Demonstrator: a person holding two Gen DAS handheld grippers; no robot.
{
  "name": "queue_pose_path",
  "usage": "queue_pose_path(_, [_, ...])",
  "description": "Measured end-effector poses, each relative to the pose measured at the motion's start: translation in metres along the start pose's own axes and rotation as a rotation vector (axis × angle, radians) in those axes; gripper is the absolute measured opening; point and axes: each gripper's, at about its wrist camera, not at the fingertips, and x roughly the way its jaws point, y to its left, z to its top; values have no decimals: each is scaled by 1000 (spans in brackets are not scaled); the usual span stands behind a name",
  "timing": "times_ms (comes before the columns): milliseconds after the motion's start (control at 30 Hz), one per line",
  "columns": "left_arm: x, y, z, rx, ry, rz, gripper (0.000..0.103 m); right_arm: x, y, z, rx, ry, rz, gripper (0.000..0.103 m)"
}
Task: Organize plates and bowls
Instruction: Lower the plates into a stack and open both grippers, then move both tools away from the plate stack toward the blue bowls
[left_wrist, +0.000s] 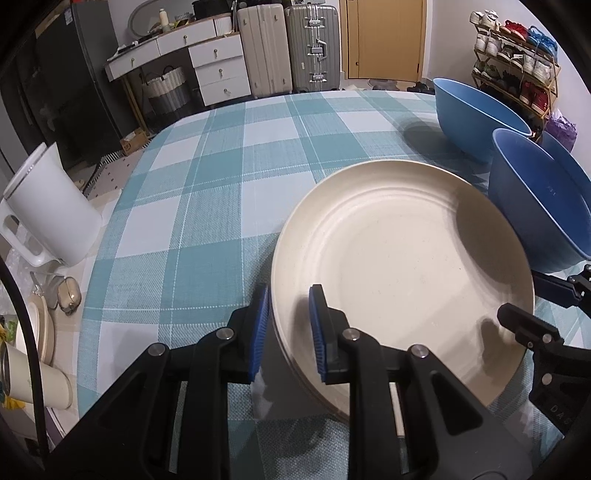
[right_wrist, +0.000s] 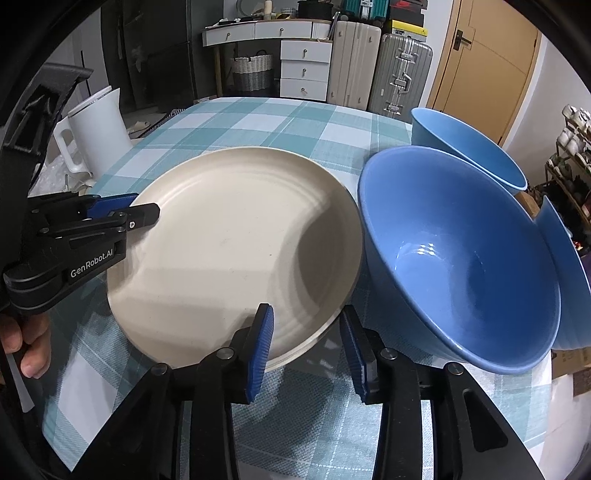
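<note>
Blue-padded left tongs (left_wrist: 286, 332) fill the bottom of the left wrist view, straddling the near-left rim of the cream plate (left_wrist: 402, 273). Their jaws are slightly apart with the rim between them, and the pads don't look like they're pressing on it. That plate sits on the checked table (left_wrist: 192, 206), and there seems to be another plate edge under it, so probably a stack.

Moving right, the right tongs (right_wrist: 306, 350) sit at the lower-right rim of the same plate, jaws clearly apart, not clamped on anything. Further right are blue bowls: a big one (right_wrist: 461, 258) just beside the plate, another (right_wrist: 465, 147) behind it, and a third peeking in at the right edge.

My read is the plate step is wrapping up, both tongs letting go. Next is probably nesting the bowls, which calls for backing off without dragging the plate.
</note>
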Motion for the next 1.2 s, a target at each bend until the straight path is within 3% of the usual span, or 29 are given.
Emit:
queue_pose_path(133, [-5,5,-2,-35,21,-54,29,-5,5,-3,-20,-6,42,62])
queue_pose_path(200, [-13,9,-4,-60,22,-98,46,-8,8,-3,-25,-9,72,76])
queue_pose_path(267, [-23,12,-5,-82,8,-132,56,-13,9,-4,-20,-20,93,86])
queue_pose_path(400, [-50,20,-4,-116,-27,-172,79,-23,8,-2,3,-36,104,92])
queue_pose_path(567, [-82,26,-3,-140,-75,-202,85,-41,12,1,17,-81,117,101])
queue_pose_path(633, [-94,27,-3,-140,-94,-199,91,-50,16,2,-3,-99,115,101])
queue_pose_path(700, [-108,28,-2,-144,-123,-201,102,-62,16,4,0,-123,118,102])
queue_pose_path(800, [-127,27,-1,-143,-160,-205,102,-79,12,6,14,-156,125,102])
queue_pose_path(1200, [-171,3,21,-129,-218,-228,102,-146,-44,22,61,-267,21,102])
